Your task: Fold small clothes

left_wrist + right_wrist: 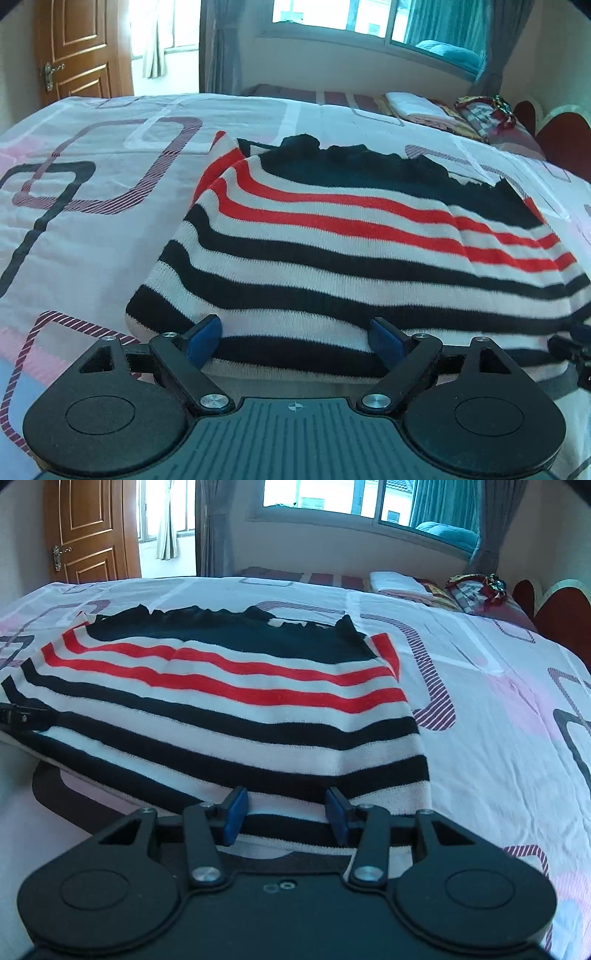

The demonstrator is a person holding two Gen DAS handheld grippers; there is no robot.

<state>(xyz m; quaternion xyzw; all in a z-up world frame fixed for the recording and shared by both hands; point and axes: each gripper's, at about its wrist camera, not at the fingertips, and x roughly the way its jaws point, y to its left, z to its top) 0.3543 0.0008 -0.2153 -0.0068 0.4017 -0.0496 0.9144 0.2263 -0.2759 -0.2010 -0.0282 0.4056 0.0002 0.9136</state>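
Striped sweater (332,236) lies flat on the bed (92,229), its hem at the near edge and its dark ragged top edge toward the window.

Your left gripper (295,338) sits at the hem's left part, its 2 blue fingers (205,338) spread wide, knit between them but not pinched. Your right gripper (287,818) is at the hem's right part, fingers (236,814) standing about half apart, astride the hem band; pads look clear of the cloth, so nothing is grasped.

Risks from here:
- Close too shallow and you catch only the top layer; the fold will split.
- Close too deep and you pinch the bedsheet with the knit.
- Uneven lift from the 2 corners skews the stripes.
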